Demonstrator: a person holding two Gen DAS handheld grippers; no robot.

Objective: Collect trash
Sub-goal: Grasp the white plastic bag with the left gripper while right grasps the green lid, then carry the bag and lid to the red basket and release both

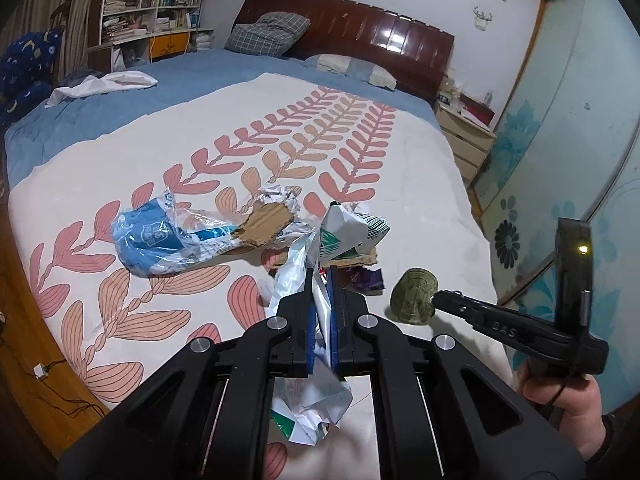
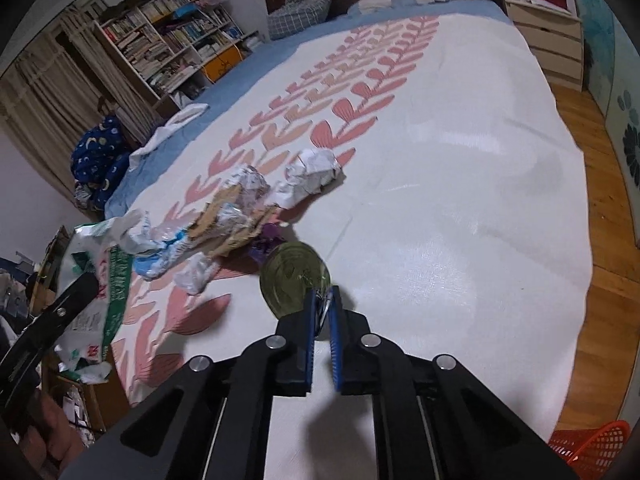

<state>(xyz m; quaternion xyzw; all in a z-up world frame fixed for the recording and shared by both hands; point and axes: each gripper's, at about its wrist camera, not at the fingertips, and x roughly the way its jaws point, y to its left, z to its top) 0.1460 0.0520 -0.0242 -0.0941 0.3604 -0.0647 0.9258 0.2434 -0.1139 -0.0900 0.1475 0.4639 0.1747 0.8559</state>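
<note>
My left gripper [image 1: 322,276] is shut on a crumpled white and green plastic bag [image 1: 344,232], which sticks out above and hangs below the jaws. My right gripper [image 2: 322,296] is shut on the edge of a round olive-green tin [image 2: 294,280], held just above the white bedspread [image 2: 440,200]; the left wrist view shows this tin [image 1: 414,296] at the right. Beyond lies a pile of trash: a blue and white plastic bag [image 1: 152,240], torn cardboard [image 1: 264,228], crumpled paper [image 2: 314,172], a purple wrapper [image 2: 266,240] and a small paper wad [image 2: 196,274].
An orange mesh basket [image 2: 592,444] stands on the wooden floor [image 2: 600,208] by the bed's right edge. A pale nightstand [image 1: 464,140] sits beside the headboard [image 1: 360,32]. Pillows, a white garment [image 1: 104,84] and a bookshelf [image 1: 152,4] are at the far side.
</note>
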